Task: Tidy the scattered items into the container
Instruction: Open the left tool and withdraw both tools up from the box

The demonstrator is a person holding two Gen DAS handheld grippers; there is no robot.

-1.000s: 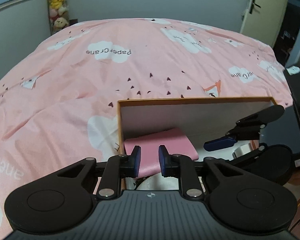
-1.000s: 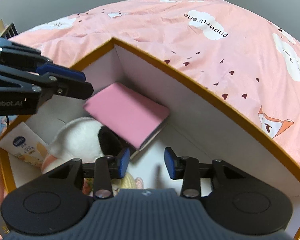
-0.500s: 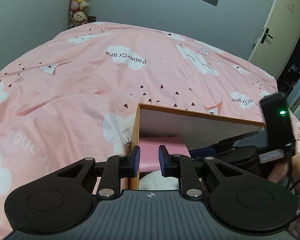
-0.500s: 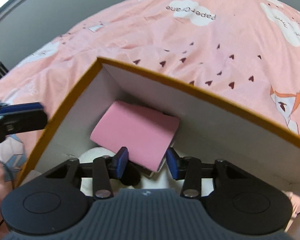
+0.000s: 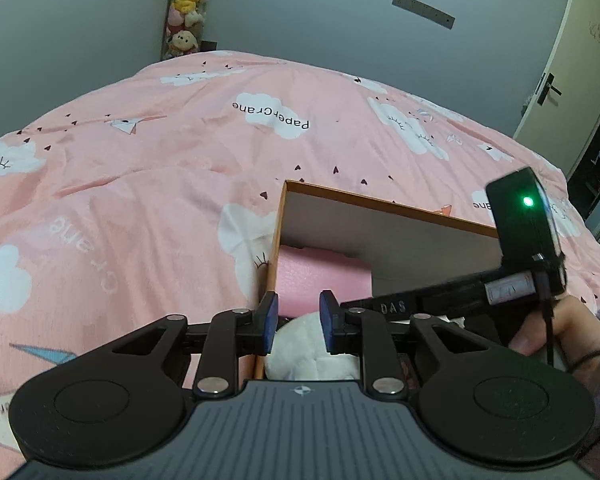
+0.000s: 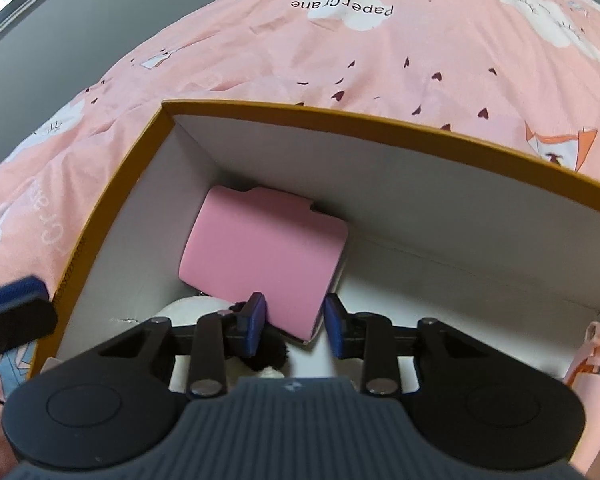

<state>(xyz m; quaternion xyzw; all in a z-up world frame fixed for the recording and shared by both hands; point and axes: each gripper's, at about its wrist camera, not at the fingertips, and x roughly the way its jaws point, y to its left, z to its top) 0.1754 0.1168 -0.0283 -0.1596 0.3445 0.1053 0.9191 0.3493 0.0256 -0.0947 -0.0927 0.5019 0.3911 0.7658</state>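
An orange-rimmed cardboard box (image 6: 340, 114) with white inner walls sits on the pink bed; it also shows in the left wrist view (image 5: 380, 200). Inside it a pink notebook (image 6: 264, 256) leans on a white and black plush toy (image 6: 192, 310); both show in the left wrist view, notebook (image 5: 324, 276) and plush (image 5: 300, 340). My right gripper (image 6: 294, 322) is open and empty, just above the box near the notebook's lower edge. My left gripper (image 5: 298, 322) is open and empty over the box's left wall.
A pink bottle (image 6: 596, 364) stands at the box's right end. The pink quilt (image 5: 180, 160) spreads all round the box. Stuffed toys (image 5: 184, 8) hang on the far wall, and a door (image 5: 568, 60) is at the right.
Both grippers have drawn back and up from the box. The left one has shifted left to the box's left wall. The notebook lies where it was.
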